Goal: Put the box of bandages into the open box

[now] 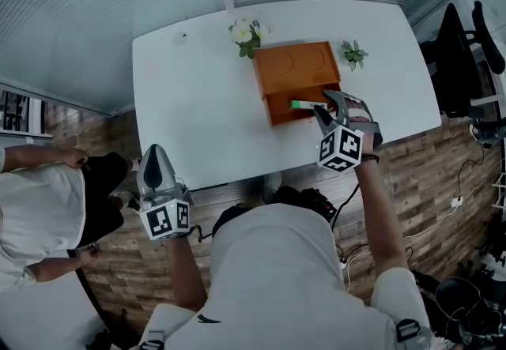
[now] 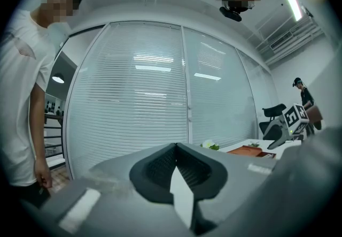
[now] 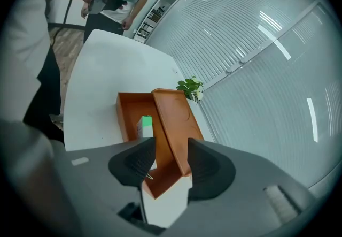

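An orange box (image 1: 278, 110) stands open in the middle of the white table (image 1: 190, 103), its lid (image 1: 296, 65) tipped back. The green and white box of bandages (image 1: 302, 105) lies inside it, also visible in the right gripper view (image 3: 145, 125) against the box's inner wall (image 3: 127, 115). My right gripper (image 1: 324, 103) hovers over the box's right end, jaws open (image 3: 172, 151) with nothing between the pads, apart from the bandage box. My left gripper (image 1: 156, 153) is held off the table's near edge, pointing up, jaws shut (image 2: 175, 150) and empty.
White flowers (image 1: 247, 34) and a small green plant (image 1: 353, 53) sit behind the box. A person in a white shirt (image 1: 35, 206) stands at the left of the table. Office chairs (image 1: 466, 40) are at the right. Blinds (image 2: 149, 102) run behind the table.
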`<action>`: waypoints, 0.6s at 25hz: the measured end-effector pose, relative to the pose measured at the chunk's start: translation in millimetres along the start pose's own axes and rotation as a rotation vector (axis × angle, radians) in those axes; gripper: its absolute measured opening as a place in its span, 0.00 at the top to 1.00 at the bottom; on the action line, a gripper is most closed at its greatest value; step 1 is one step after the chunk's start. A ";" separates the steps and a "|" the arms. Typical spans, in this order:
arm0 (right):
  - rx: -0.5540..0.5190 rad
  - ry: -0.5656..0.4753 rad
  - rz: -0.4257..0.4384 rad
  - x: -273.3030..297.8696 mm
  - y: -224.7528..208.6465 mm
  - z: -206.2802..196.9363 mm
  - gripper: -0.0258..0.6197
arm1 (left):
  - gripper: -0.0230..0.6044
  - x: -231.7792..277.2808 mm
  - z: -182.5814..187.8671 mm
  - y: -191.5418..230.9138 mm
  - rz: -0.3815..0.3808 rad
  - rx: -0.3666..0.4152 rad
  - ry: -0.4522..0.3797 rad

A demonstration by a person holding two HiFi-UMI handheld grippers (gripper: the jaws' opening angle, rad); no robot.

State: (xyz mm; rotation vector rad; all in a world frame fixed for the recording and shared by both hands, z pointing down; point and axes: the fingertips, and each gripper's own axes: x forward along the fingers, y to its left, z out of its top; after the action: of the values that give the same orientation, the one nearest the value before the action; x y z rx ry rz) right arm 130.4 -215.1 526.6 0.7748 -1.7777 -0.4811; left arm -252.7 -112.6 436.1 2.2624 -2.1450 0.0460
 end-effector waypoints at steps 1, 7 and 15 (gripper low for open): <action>0.002 0.001 0.000 -0.1 -0.2 -0.5 0.67 | 0.95 0.2 -0.8 -0.5 -0.003 0.002 -0.001; 0.079 -0.015 -0.002 -4.4 -2.1 -1.9 0.67 | 0.95 3.3 1.3 -2.5 -0.005 0.003 0.004; 0.606 -0.272 -0.019 -42.7 -27.2 10.1 0.70 | 0.95 -1.8 0.7 -2.5 -0.017 0.004 -0.002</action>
State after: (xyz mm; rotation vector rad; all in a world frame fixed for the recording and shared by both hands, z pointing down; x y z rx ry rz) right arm 136.8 -204.6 476.5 1.1847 -2.2067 -0.0461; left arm -250.4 -110.7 435.4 2.2836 -2.1286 0.0480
